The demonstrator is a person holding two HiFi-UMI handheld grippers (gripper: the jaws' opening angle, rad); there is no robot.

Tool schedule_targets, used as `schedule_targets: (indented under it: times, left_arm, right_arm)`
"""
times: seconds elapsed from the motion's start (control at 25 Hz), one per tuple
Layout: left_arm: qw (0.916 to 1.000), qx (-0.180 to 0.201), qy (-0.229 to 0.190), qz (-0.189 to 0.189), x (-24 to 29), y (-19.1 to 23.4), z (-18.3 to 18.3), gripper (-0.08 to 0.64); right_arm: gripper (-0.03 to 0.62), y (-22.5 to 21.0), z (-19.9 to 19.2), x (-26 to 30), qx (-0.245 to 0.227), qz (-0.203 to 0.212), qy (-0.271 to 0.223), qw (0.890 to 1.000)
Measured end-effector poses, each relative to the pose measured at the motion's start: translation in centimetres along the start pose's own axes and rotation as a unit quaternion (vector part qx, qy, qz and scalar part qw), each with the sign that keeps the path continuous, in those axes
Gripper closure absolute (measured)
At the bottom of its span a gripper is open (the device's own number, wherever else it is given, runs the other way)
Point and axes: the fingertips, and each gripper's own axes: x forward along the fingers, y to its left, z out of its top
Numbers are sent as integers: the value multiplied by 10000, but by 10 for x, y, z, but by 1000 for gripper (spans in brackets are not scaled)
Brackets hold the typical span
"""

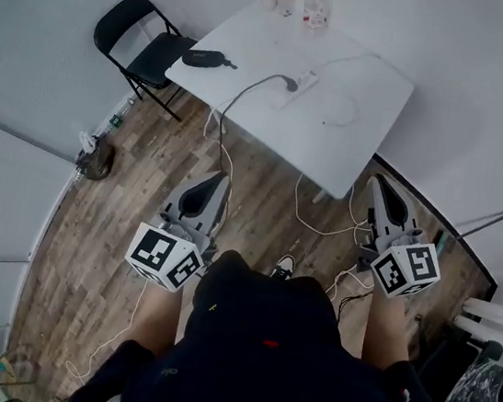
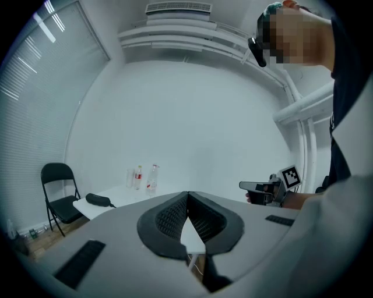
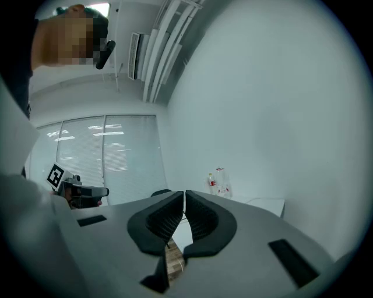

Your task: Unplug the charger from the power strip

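Note:
A white power strip [image 1: 306,80] lies on the white table [image 1: 351,154] at the far side of the room in the head view. A black charger plug [image 1: 292,85] sits in the strip's near end, and its dark cable [image 1: 243,97] runs left off the table edge. Both grippers are held well short of the table, above the wooden floor. My left gripper [image 1: 220,182] [image 2: 187,197] is shut with nothing between its pads. My right gripper [image 1: 379,182] [image 3: 184,195] is also shut and empty.
A black pouch-like object [image 1: 206,58] lies at the table's left corner, and bottles [image 1: 317,2] stand at its far edge. A black folding chair [image 1: 144,41] stands left of the table. Loose white cables [image 1: 322,229] trail over the floor beneath the table.

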Motion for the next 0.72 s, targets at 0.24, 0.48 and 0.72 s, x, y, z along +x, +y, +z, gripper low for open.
schedule_targets:
  times: [0.24,0.48,0.72]
  left_arm:
    - [9999,53,114,-67,42,-9,-3,540]
    - [9997,54,152,-163,75,0,-3,540]
    - [9995,-28,148,-292,115,31,3,540]
  right_arm:
    - [566,-27,-3,0,35,229,-86,9997]
    - [565,-48,-5,18,-43,127,7,9999]
    - [565,-72,-7,58,-47,-42,122,9999]
